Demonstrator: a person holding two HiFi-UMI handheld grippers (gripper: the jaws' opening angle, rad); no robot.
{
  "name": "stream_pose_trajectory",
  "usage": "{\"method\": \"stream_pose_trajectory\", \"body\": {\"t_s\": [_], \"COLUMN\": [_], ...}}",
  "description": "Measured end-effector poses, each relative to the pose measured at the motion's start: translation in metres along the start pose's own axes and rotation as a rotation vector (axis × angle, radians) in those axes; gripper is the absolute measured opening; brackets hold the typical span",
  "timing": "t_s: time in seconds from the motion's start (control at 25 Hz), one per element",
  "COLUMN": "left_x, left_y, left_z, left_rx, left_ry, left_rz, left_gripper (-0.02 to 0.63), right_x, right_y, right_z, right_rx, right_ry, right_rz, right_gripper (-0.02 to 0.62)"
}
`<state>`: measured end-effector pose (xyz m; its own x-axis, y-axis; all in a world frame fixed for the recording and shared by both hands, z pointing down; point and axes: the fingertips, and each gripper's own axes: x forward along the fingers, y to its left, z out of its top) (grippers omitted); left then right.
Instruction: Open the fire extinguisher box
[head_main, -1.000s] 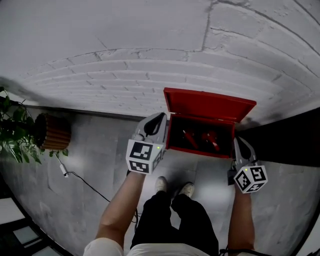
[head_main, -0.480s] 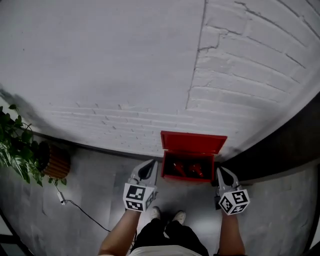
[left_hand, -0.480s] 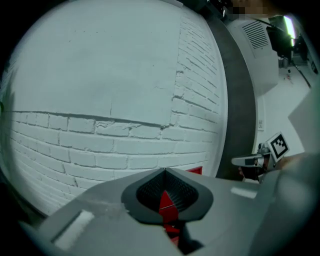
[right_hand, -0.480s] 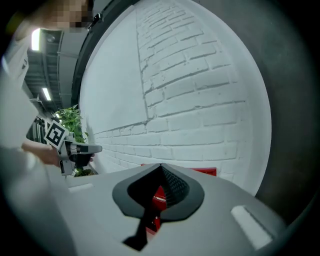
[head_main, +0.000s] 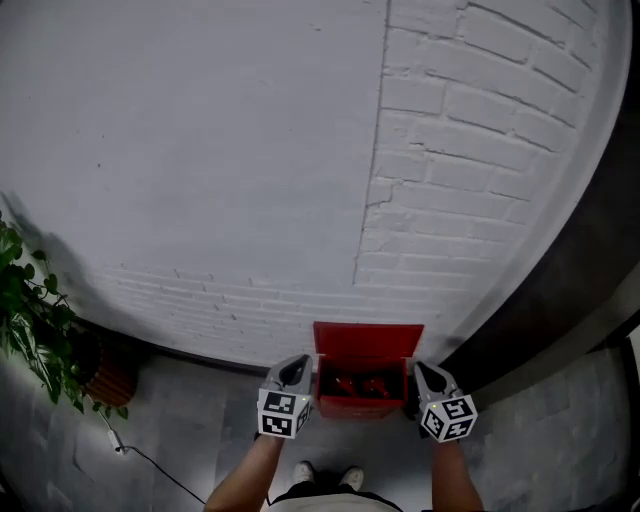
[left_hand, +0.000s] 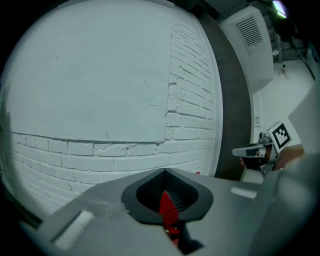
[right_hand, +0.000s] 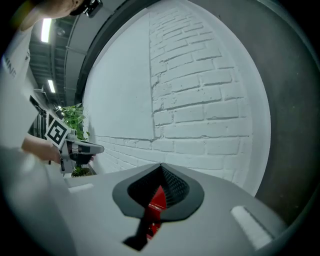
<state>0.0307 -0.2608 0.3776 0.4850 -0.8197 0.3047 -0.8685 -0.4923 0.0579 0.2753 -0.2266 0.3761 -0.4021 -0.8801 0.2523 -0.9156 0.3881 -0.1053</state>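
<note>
The red fire extinguisher box (head_main: 366, 385) stands on the floor against the white brick wall, its lid (head_main: 368, 338) swung up and back, with red extinguishers inside. My left gripper (head_main: 293, 372) hangs just left of the box with its jaws shut and nothing in them. My right gripper (head_main: 428, 378) hangs just right of it, shut and holding nothing too. In the left gripper view the jaws (left_hand: 165, 171) meet at a point, and a sliver of the red box (left_hand: 167, 210) shows behind them. The right gripper view shows the same, its jaws (right_hand: 161, 166) closed over red (right_hand: 156, 202).
A white brick wall (head_main: 300, 150) fills most of the head view, with a dark wall strip (head_main: 560, 300) at the right. A leafy plant (head_main: 35, 330) in a ribbed pot (head_main: 105, 375) stands at the left, a cable (head_main: 140, 460) trailing from it. The person's shoes (head_main: 325, 475) are below the box.
The head view has tilted up the wall, so the box and both grippers look smaller and lower. The lid stays open and both grippers keep flanking the box.
</note>
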Motion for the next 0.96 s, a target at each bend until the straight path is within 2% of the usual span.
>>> {"method": "stream_pose_trajectory", "body": {"t_s": [0.16,0.36,0.96], "left_x": [0.012,0.012,0.008], "left_y": [-0.002,-0.015,-0.014], "left_z": [0.015,0.007,0.012], "left_rx": [0.018,0.023,0.03], "left_ry": [-0.015,0.01,0.003], "left_rz": [-0.013,-0.042,-0.045], "left_gripper": [0.006,0.006,0.006], "right_x": [0.005,-0.001,-0.008], "right_y": [0.002,0.009,0.015], "right_z": [0.022,0.037,0.042], "right_rx": [-0.017,-0.038,-0.042], "right_ry": [-0.03,-0.051,-0.062], "right_rz": [-0.001,0.006,0.008], "right_gripper": [0.003,0.003,0.003]}}
